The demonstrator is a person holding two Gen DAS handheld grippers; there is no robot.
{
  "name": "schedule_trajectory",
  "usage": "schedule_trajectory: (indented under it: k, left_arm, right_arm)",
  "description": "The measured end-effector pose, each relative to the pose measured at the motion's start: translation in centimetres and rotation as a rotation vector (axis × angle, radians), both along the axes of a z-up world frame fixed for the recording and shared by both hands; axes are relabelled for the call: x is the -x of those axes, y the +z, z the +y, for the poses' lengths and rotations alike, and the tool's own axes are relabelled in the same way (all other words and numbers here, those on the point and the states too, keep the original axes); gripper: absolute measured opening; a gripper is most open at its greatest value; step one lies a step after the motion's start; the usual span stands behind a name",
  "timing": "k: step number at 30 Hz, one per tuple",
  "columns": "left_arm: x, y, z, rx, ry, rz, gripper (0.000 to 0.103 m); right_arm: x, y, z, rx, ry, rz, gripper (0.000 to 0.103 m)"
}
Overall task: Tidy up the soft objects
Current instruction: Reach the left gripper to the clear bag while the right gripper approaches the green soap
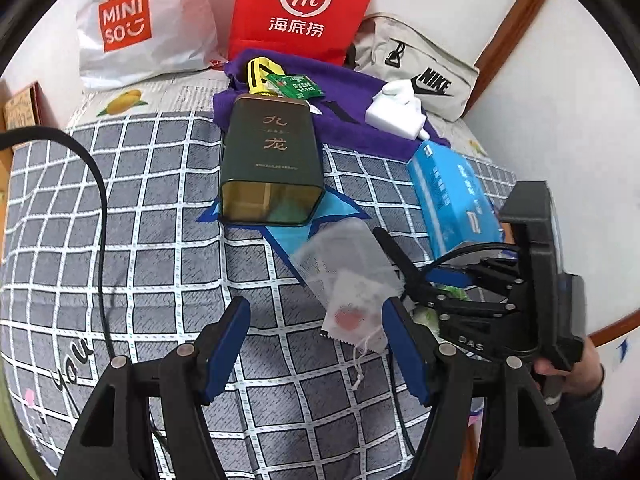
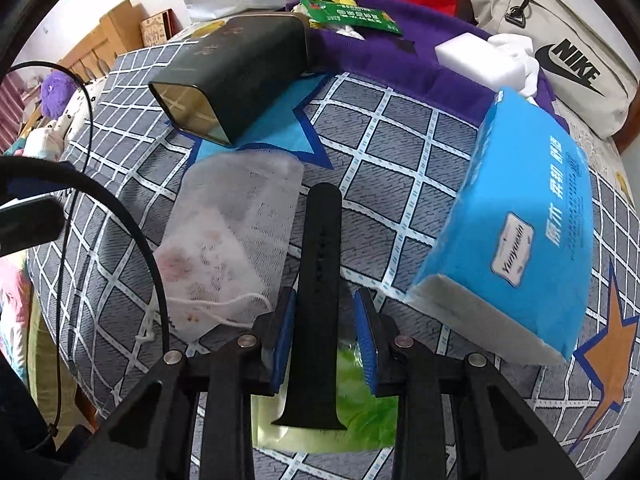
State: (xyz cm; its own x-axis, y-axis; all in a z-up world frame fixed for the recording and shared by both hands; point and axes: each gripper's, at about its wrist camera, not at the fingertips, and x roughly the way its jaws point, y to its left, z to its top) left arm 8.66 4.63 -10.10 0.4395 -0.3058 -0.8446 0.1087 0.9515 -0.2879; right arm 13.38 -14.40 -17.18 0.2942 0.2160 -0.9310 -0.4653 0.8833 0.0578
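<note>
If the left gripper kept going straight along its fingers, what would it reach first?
Probably the dark green tin, open end facing the left gripper; the mesh pouch sits slightly right. Depth is uncertain.
</note>
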Motion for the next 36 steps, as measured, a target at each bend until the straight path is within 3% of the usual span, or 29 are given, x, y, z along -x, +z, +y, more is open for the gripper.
schedule_trajectory:
  k: [4, 5, 9, 14, 20, 29, 31, 36]
  left_arm:
    - [0.1, -0.2, 0.6, 0.014, 0.012, 0.002, 0.067]
    - [0.2, -0.3, 0.6, 0.013, 0.008, 0.005, 0.067]
    - [0.4, -0.5, 0.5, -0.039, -0.005, 0.01, 0.067]
    - [0.7, -1.2, 0.5, -0.041, -0.013, 0.015, 0.07]
    - [-0.3, -3.1, -1.6, -0.043, -0.061, 0.038, 0.07]
    - [-3.6, -5.9, -5.8, -0.108, -0.089, 0.052, 0.077]
    - [-3.8, -5.7, -6.3, -0.081, -0.082, 0.01, 0.079]
    - [-4.9, -6.2, -7.0, -0.02, -0.036, -0.008, 0.084]
  right_arm:
    - [0.1, -0.2, 0.8, 0.041, 0.034, -0.035, 0.029]
    - [0.1, -0.2, 0.8, 0.036, 0.041, -0.037, 0.023]
    - [-0.5, 0.4, -0.1, -0.033, 0.022, 0.003, 0.021]
    - [0.1, 2.4, -0.8, -0.089, -0.001, -0.032, 0.021]
    - [1.8, 4.2, -2.1, -0.112, -0.034, -0.068, 0.021]
    - [4.1, 5.3, -5.7, -0.137, -0.092, -0.109, 0.021]
    - [4.6, 5.1, -6.7, -0.15, -0.11, -0.106, 0.021]
    - [5.3, 4.6, -8.2, -0.174, -0.136, -0.1, 0.021]
